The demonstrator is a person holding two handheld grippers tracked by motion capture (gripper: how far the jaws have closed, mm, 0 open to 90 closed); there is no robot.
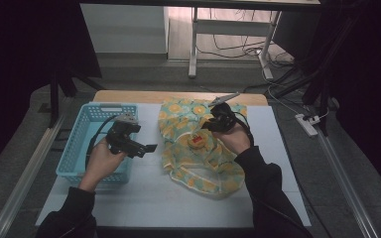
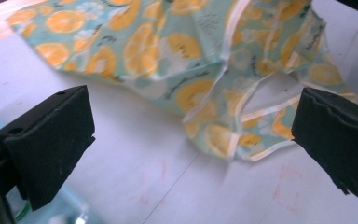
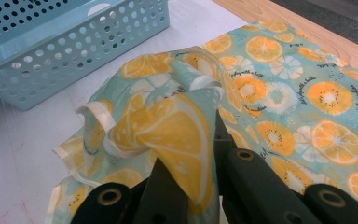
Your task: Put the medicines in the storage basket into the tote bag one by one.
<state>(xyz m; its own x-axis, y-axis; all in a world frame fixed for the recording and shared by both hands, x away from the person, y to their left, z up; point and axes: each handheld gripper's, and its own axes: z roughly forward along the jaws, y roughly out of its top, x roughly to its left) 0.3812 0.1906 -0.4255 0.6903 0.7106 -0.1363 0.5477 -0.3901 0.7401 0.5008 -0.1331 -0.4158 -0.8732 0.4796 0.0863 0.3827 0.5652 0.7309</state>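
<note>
Small black script on the crumpled teal orange-slice print fabric bag (image 1: 198,144) is too blurred to read. Bag lies mid-table, right of the light-blue perforated plastic basket (image 1: 82,144). Right gripper (image 3: 193,186) pinches a bag fold. Left gripper (image 2: 191,140) gapes wide, empty, over bare white tabletop (image 1: 144,193).

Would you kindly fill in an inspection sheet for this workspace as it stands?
Surface: white table, faint red marks.
Job's things: citrus-print cloth rumpled at centre, a small red and yellow item on it.
Clutter: blue basket at the left.
Grippers: left gripper open, over the basket's edge; right gripper shut on a fold of the cloth.
Cables: black cable trails from the left gripper.
Surroundings: power strip, floor cables, desk legs.
</note>
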